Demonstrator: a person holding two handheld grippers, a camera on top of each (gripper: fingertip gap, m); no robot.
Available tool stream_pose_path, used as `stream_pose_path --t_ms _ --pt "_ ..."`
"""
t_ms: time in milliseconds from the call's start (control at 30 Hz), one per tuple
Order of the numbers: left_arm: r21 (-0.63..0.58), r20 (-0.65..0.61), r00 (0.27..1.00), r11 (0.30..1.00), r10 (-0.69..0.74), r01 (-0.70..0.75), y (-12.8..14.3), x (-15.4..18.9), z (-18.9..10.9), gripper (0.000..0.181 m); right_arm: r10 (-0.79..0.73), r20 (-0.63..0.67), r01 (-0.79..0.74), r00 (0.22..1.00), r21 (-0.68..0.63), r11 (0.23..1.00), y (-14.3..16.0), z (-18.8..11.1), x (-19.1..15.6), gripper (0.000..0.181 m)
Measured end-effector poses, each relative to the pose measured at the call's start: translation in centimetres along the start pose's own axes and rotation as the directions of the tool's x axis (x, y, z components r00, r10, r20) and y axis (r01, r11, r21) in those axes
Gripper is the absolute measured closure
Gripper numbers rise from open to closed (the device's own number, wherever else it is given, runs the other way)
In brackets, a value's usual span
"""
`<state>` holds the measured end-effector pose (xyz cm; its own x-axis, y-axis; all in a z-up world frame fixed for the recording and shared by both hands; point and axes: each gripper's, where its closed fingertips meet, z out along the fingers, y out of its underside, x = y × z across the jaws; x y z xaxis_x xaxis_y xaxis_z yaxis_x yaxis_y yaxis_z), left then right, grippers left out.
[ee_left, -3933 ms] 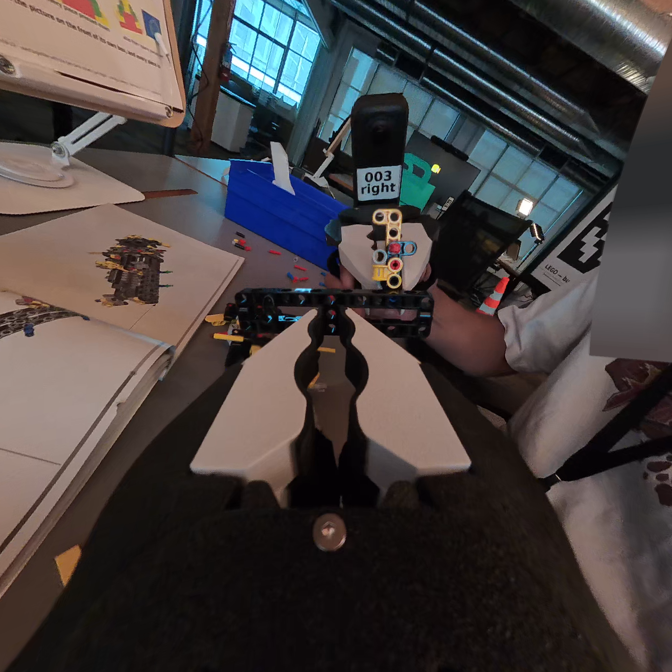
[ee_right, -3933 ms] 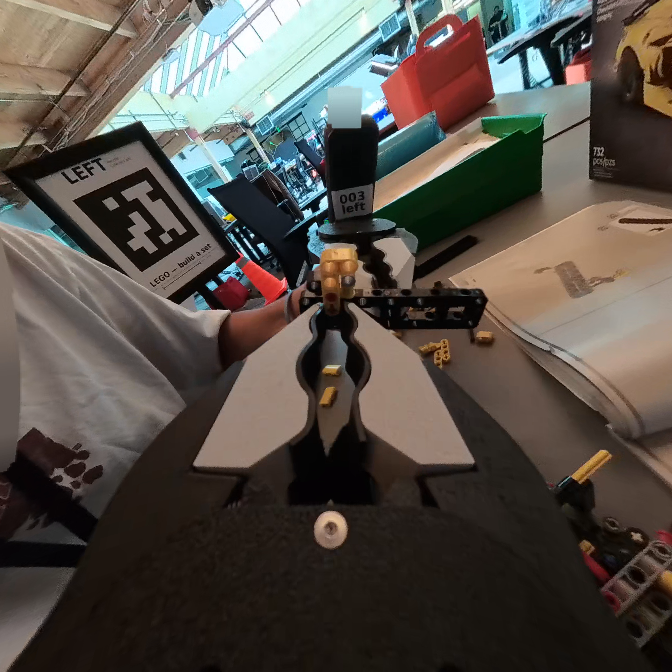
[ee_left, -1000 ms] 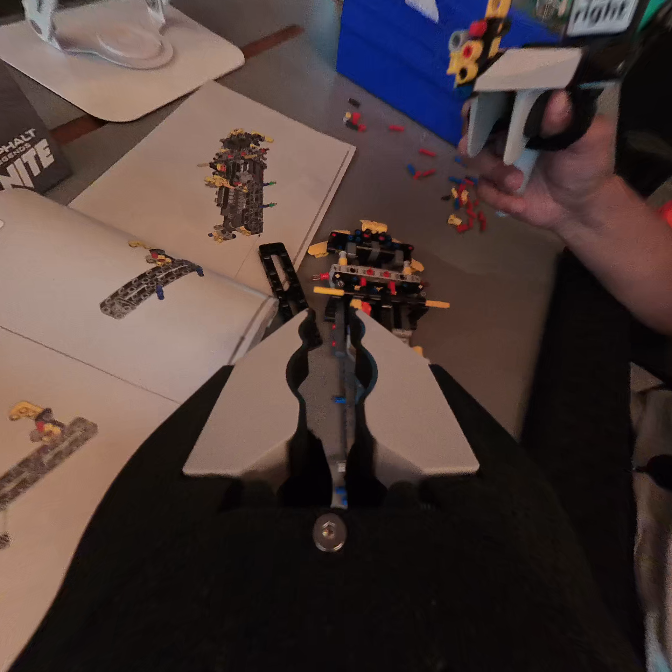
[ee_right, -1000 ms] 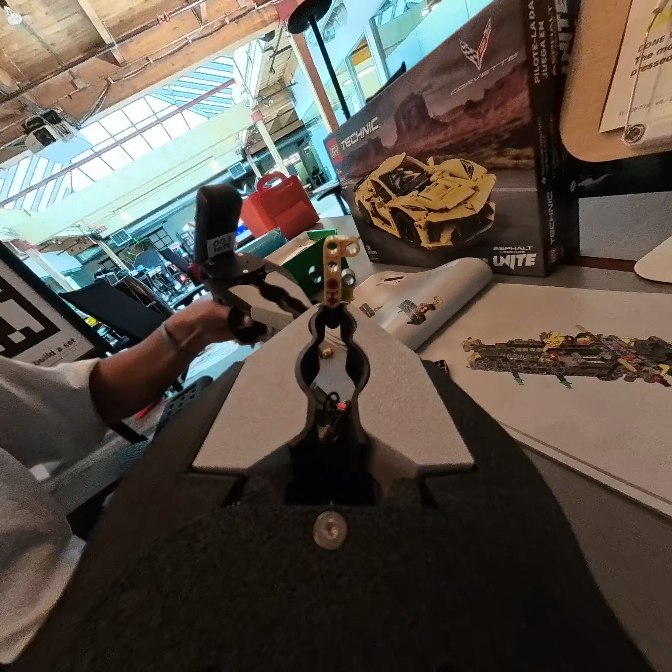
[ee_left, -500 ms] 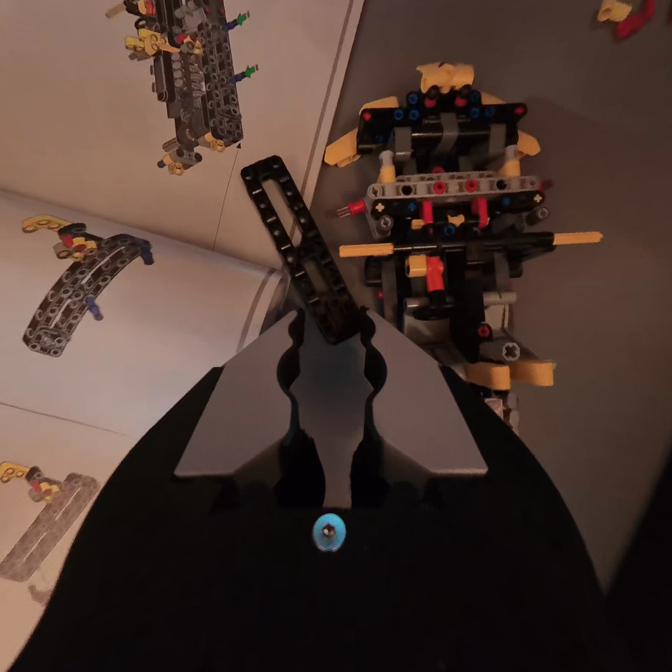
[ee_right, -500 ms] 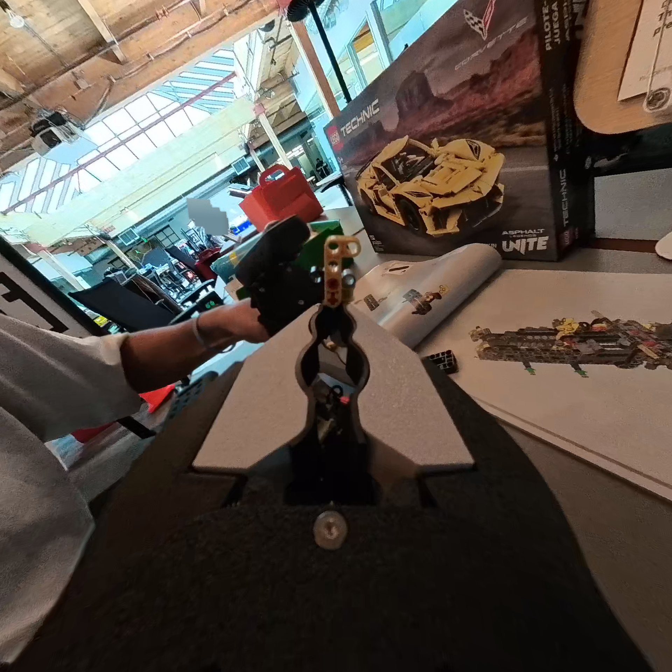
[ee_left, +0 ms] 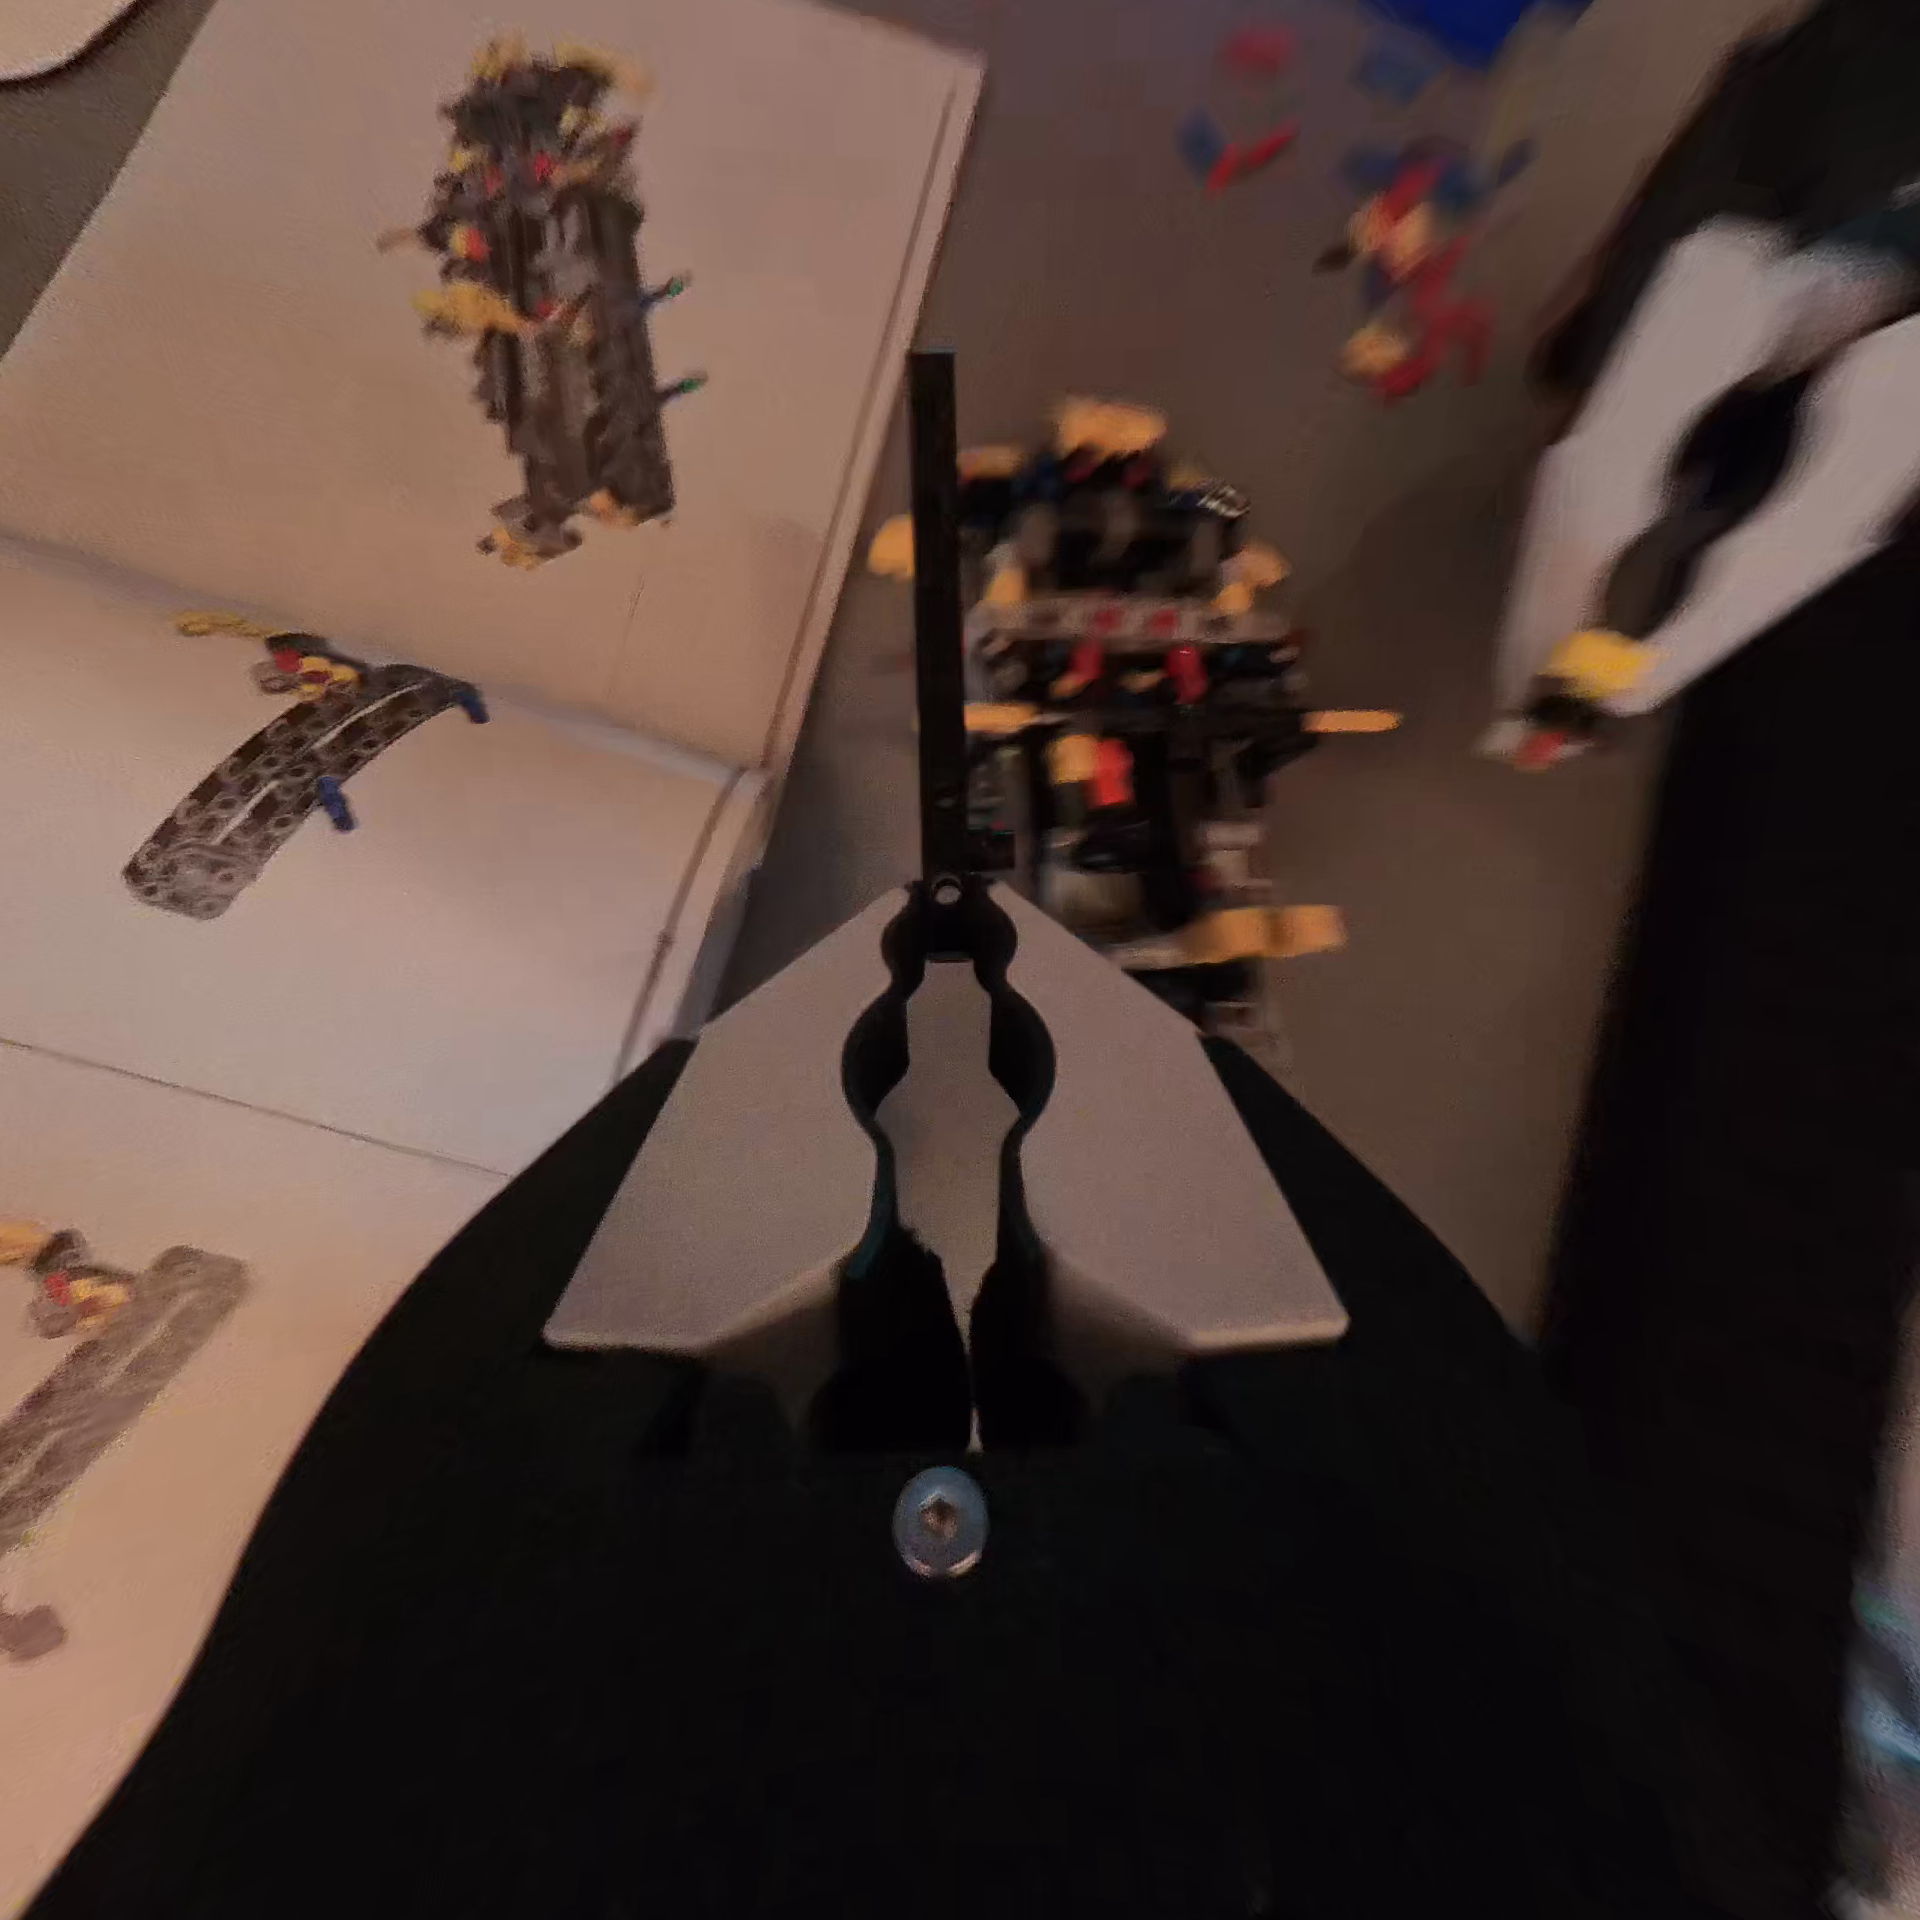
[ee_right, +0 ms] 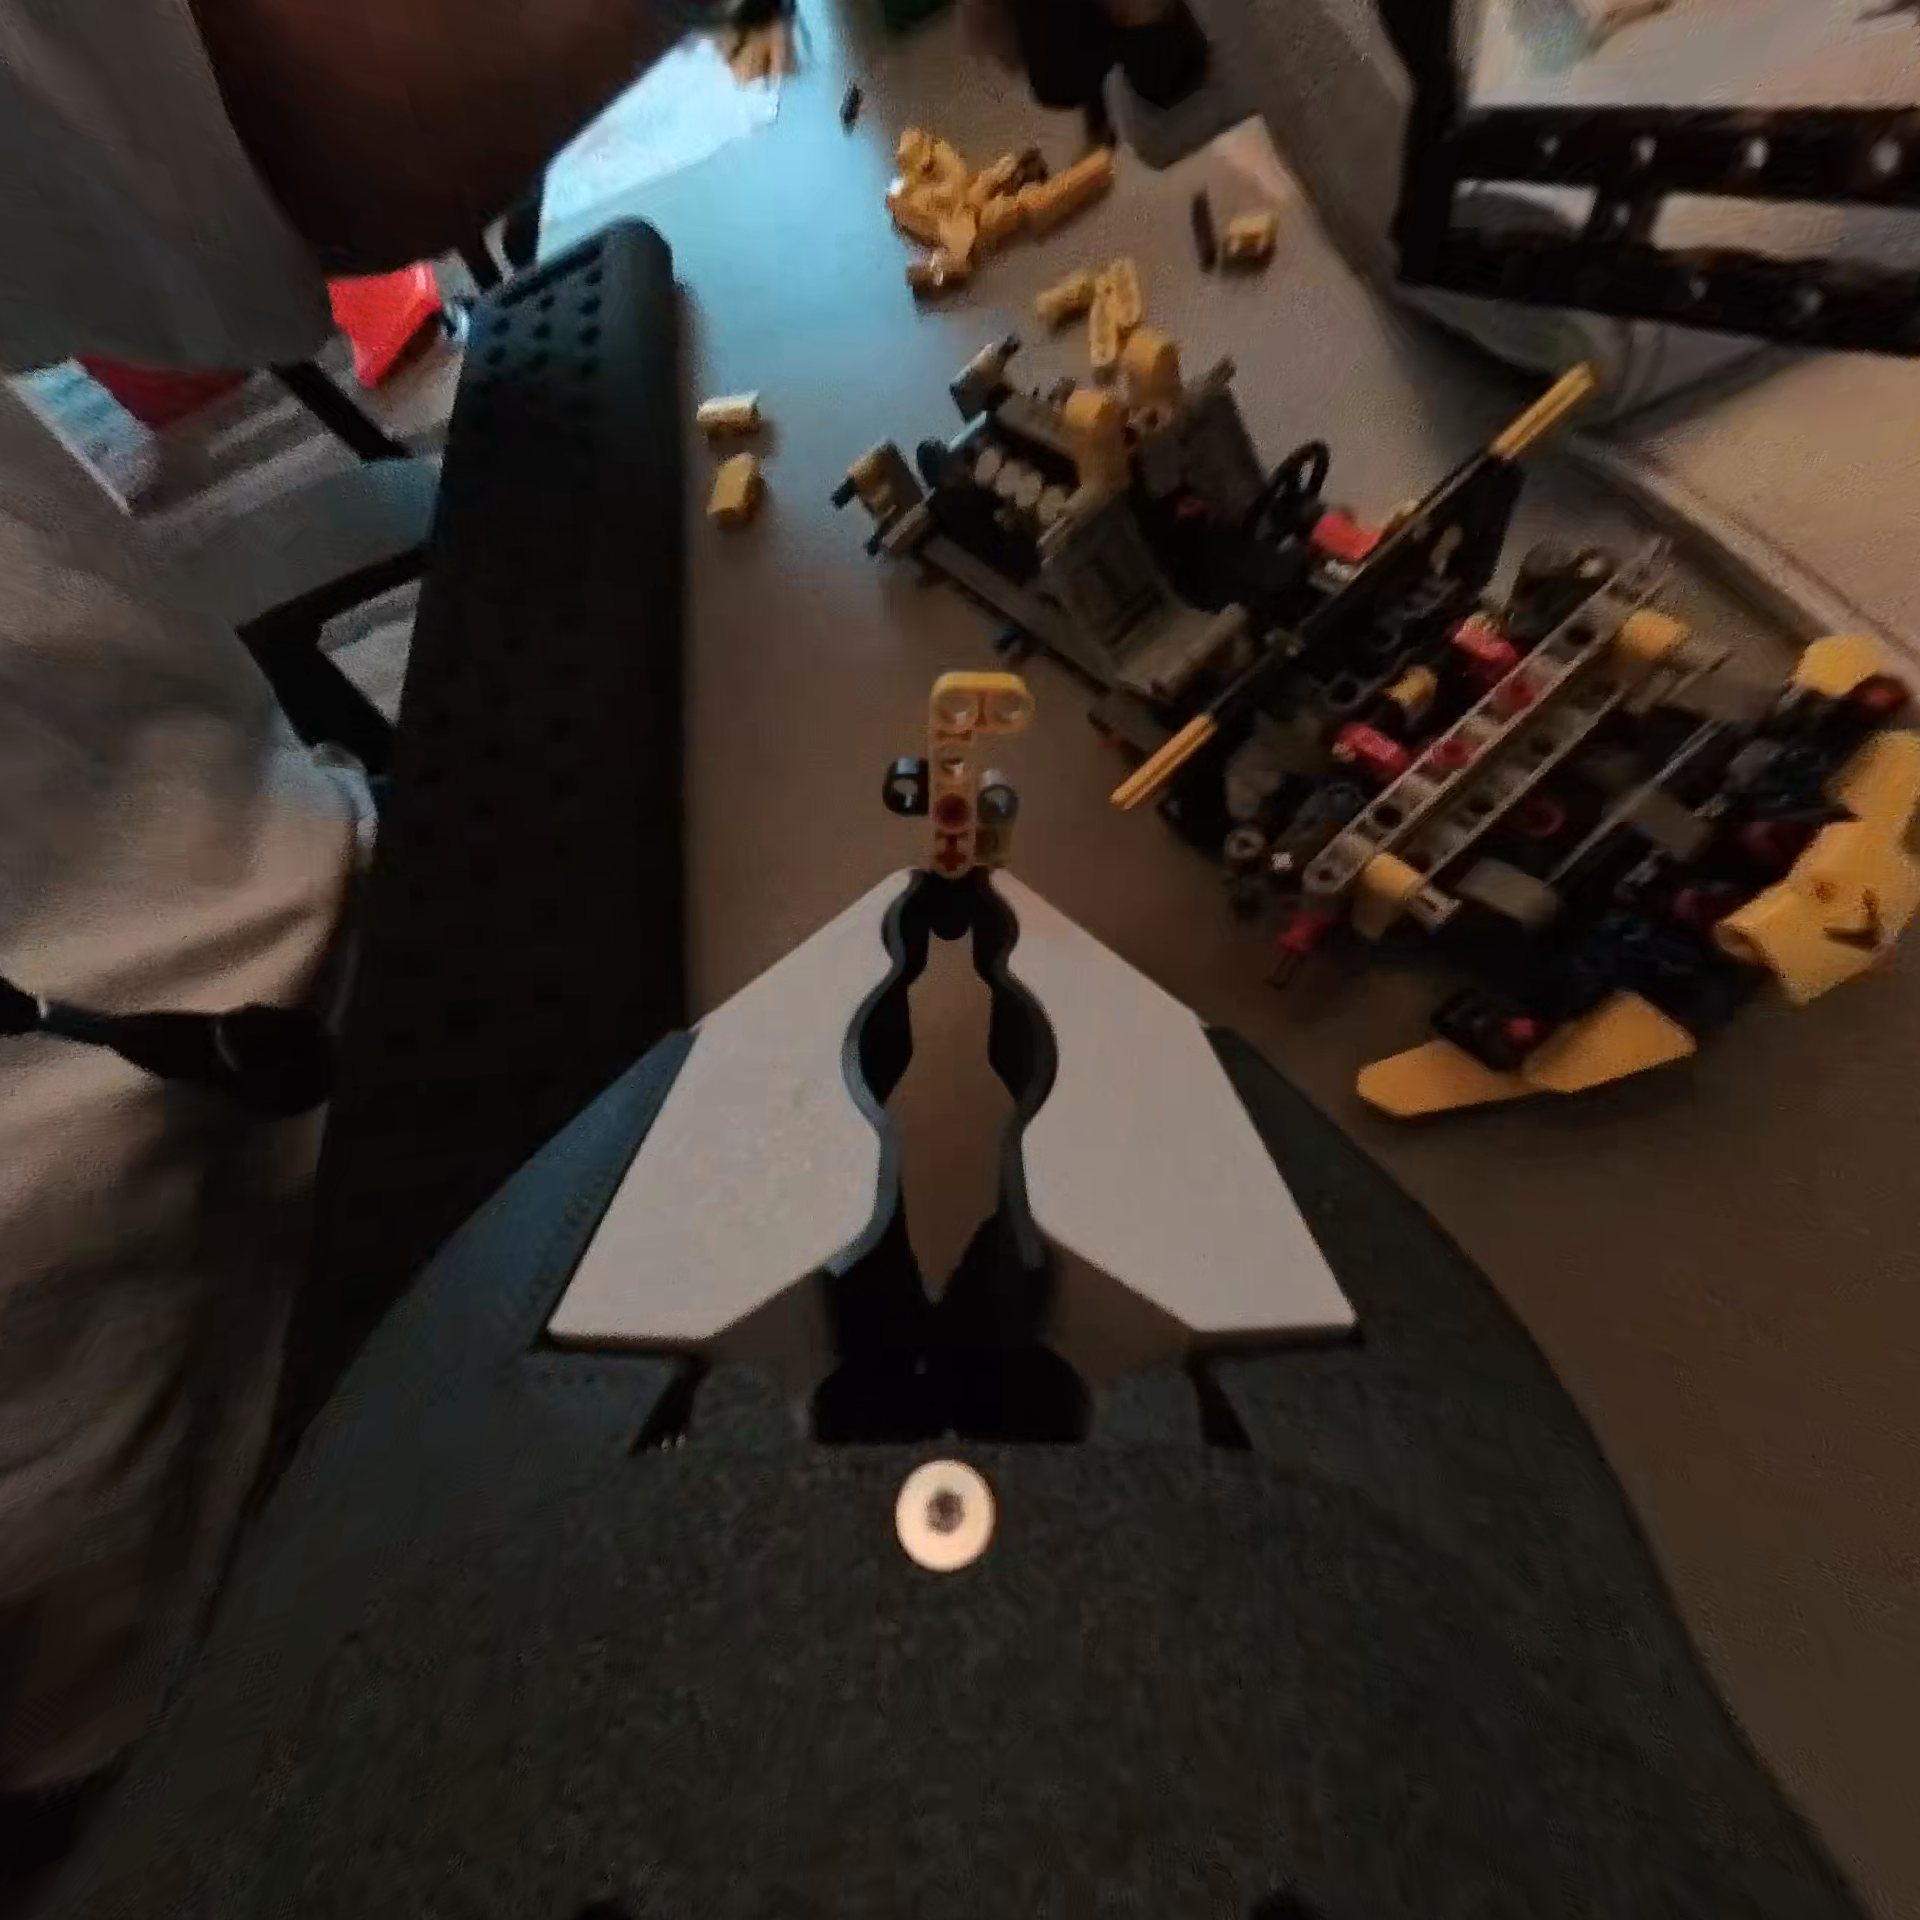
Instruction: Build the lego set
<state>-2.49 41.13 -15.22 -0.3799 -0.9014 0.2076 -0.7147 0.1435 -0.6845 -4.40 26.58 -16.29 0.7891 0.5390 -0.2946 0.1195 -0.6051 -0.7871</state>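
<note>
My left gripper [ee_left: 945, 904] is shut on the end of a long black frame [ee_left: 935, 623], which stands edge-on above the table. The frame also shows at the top right of the right wrist view [ee_right: 1662, 260]. The part-built black, grey and yellow chassis [ee_left: 1122, 675] lies on the table just beyond it. My right gripper [ee_right: 951, 883] is shut on a small yellow L-beam assembly with red pins [ee_right: 966, 769], held above the table left of the chassis [ee_right: 1455, 727]. The right gripper also shows blurred in the left wrist view [ee_left: 1558, 717].
An open instruction booklet [ee_left: 416, 727] lies left of the chassis. Loose red, blue and yellow pieces [ee_left: 1403, 239] are scattered beyond it. Loose yellow pieces [ee_right: 997, 197] lie on the table near a black chair back [ee_right: 551, 623]. A person's white shirt [ee_right: 156, 727] is at the left.
My left gripper has closed on the black frame's end and lifted it off the table, turning it edge-on. My right gripper has tipped down from the box toward the chassis, still holding the yellow assembly.
</note>
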Motion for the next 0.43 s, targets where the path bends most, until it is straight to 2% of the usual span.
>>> stream_pose_path --t_ms 67,100,167,200,267,400,433 --pt "0.074 -0.139 0.99 0.996 -0.029 0.04 -1.1 2.5 -2.5 0.173 0.029 0.033 -0.034 0.999 0.18 0.983 -3.1 -0.6 -0.8 0.175" --pt "0.094 -0.157 0.987 0.995 -0.025 0.04 -1.3 3.3 -3.7 0.173 0.049 0.053 -0.062 0.997 0.291 0.955 -5.1 -1.4 -1.0 0.175" --pt "0.081 -0.209 0.978 0.997 0.02 -0.003 -0.5 5.8 -5.6 0.173 0.088 0.083 -0.116 0.993 0.459 0.881 -7.9 -3.2 -0.9 0.175" --pt "0.052 -0.264 0.964 0.998 0.04 -0.027 0.5 7.7 -6.4 0.173 0.101 0.096 -0.135 0.99 0.49 0.861 -8.5 -3.7 -0.9 0.175" --pt "-0.011 -0.313 0.947 0.997 0.071 -0.078 2.8 10.9 -7.1 0.173 0.086 0.142 -0.145 0.986 0.487 0.861 -8.7 -3.9 -2.1 0.175" --pt "-0.094 -0.415 0.883 0.955 0.218 -0.28 8.1 17.0 -6.3 0.172 -0.037 0.41 -0.144 0.911 0.402 0.904 -7.1 -3.0 -7.2 0.174" --pt "-0.105 -0.421 0.872 0.941 0.251 -0.321 9.0 17.7 -5.8 0.172 -0.035 0.425 -0.152 0.904 0.398 0.905 -6.8 -2.5 -7.2 0.174"
